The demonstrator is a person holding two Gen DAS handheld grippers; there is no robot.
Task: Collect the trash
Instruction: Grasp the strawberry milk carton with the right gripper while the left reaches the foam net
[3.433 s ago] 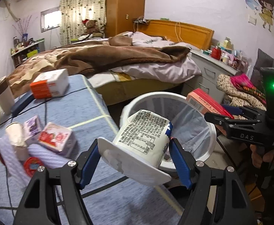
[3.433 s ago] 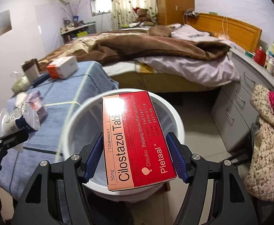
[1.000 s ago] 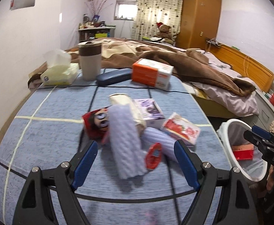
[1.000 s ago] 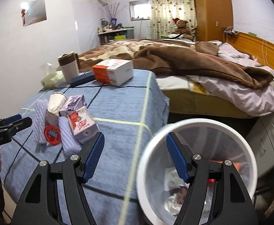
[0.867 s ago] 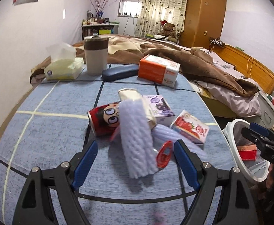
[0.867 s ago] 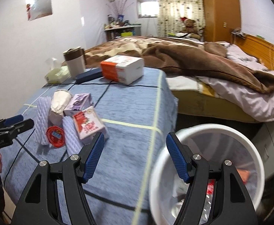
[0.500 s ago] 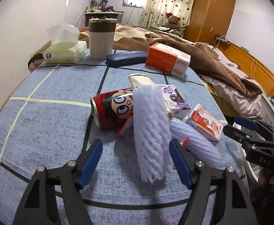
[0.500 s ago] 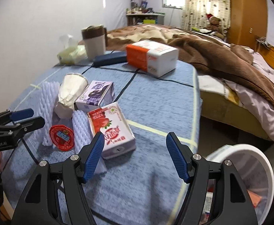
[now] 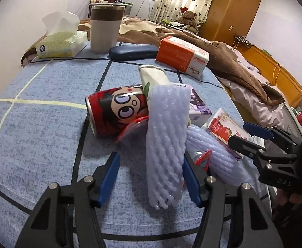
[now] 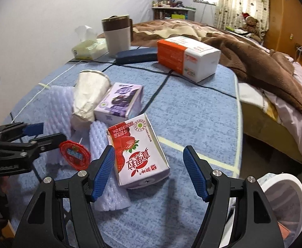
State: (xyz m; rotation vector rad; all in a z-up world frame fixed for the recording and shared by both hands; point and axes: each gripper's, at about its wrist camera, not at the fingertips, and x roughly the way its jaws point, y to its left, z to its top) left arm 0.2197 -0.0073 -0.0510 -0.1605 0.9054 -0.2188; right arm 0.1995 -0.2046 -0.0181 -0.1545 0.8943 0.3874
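Observation:
A pile of trash lies on the blue table. My left gripper [image 9: 151,177] is open, its jaws on either side of a white foam net sleeve [image 9: 165,142]. Behind the sleeve lie a red cartoon can [image 9: 115,111], a crumpled paper cup [image 9: 153,76] and a purple carton [image 9: 198,107]. My right gripper [image 10: 149,173] is open around the near end of a strawberry milk carton [image 10: 138,155]. A red lid [image 10: 74,155] and a second foam sleeve [image 10: 107,188] lie beside it. The white trash bin [image 10: 283,202] stands at the lower right.
At the table's far end stand a tissue pack [image 9: 59,43], a brown-lidded cup [image 9: 105,29], a dark glasses case [image 9: 133,51] and an orange-white box [image 9: 184,55]. A bed with a brown blanket [image 10: 254,62] lies beyond the table.
Both grippers dropped their items in the bin, swung back to the table and came in low. The left now straddles the foam sleeve, the right the strawberry carton.

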